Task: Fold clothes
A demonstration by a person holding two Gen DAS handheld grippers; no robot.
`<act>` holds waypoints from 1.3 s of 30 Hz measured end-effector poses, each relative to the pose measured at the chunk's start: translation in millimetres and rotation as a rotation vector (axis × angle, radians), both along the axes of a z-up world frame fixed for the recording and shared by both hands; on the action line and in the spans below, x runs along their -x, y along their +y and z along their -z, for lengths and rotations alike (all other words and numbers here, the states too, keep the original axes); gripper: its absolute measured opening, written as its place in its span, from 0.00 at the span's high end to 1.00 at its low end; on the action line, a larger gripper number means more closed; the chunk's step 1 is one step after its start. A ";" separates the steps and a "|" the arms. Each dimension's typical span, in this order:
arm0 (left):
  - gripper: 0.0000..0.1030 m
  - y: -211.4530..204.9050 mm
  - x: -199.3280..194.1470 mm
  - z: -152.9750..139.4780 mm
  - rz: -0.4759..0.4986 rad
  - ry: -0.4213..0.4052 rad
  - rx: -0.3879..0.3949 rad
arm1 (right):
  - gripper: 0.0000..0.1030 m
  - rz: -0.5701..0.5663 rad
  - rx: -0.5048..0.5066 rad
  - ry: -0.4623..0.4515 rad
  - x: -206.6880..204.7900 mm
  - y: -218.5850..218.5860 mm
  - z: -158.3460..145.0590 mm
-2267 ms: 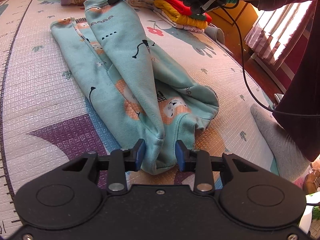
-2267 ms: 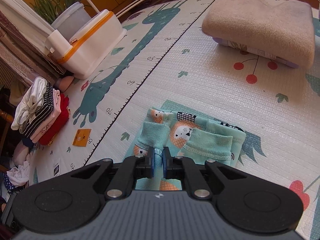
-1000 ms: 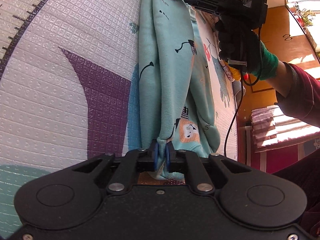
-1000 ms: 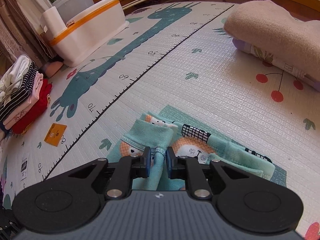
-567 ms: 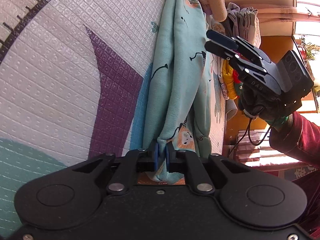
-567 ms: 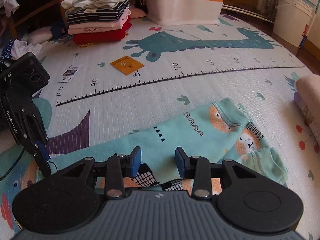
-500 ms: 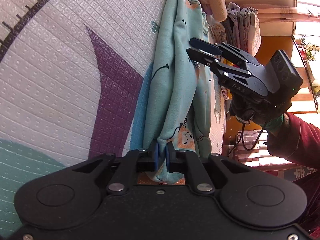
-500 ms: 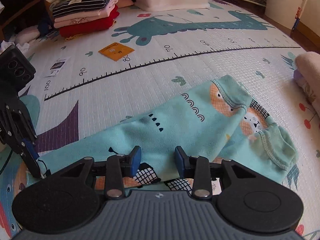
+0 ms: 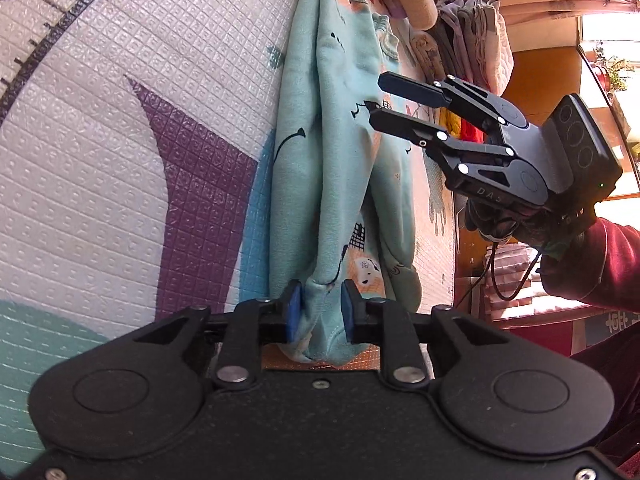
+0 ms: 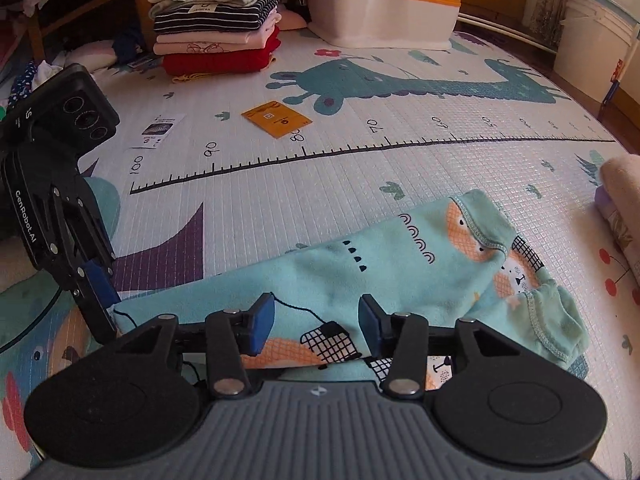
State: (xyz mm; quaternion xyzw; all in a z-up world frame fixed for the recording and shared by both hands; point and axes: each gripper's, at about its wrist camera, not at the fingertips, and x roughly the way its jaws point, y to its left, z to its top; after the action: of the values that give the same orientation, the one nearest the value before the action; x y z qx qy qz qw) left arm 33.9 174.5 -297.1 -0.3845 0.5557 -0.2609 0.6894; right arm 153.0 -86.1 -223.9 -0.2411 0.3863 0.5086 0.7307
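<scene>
A pair of mint-green printed children's trousers (image 9: 332,168) lies stretched lengthwise on a patterned play mat (image 9: 120,128) on the floor. The left claw (image 9: 318,314) sits at the garment's bunched end, its blue pads parted on either side of the cloth, which lies loosely between them rather than pinched. In the left wrist view the right claw (image 9: 378,100) hangs over the trousers at about two o'clock, its two fingers apart and holding nothing, gripped by a gloved hand (image 9: 504,220) in a dark red sleeve (image 9: 600,264). From the right wrist view, a stack of folded clothes (image 10: 218,20) stands at eleven o'clock beside a white and orange tub (image 10: 380,8).
</scene>
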 end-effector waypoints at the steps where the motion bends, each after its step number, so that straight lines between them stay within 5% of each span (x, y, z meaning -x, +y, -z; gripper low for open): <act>1: 0.77 -0.5 0.0 -0.9 0.003 0.000 -0.006 | 0.46 0.003 0.015 0.011 2.5 1.4 4.6; 10: 0.73 3.4 -23.0 -57.2 0.024 -0.187 -0.142 | 0.44 -0.034 0.040 0.027 16.3 -11.7 -31.0; 18: 0.73 -20.0 -146.6 -73.3 0.041 -0.408 -0.351 | 0.44 0.020 0.048 0.022 21.5 -12.0 -24.3; 25: 0.79 -42.8 -206.8 -58.8 0.033 -0.421 -0.402 | 0.43 0.002 0.036 0.017 20.1 -0.1 -12.6; 31: 0.99 -48.0 -217.1 -52.0 0.027 -0.412 -0.451 | 0.43 -0.073 0.030 -0.007 34.8 3.6 -5.4; 39: 1.00 -35.9 -216.2 -66.1 -0.027 -0.471 -0.416 | 0.42 -0.103 -0.009 -0.023 42.5 5.1 -15.2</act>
State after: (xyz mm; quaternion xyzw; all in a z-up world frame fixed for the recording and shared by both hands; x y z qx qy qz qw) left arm 250.2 138.6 -230.9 -0.1713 0.4169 -0.2142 0.8666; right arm 110.4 -81.0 -208.7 -0.2633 0.3628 0.5445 0.7090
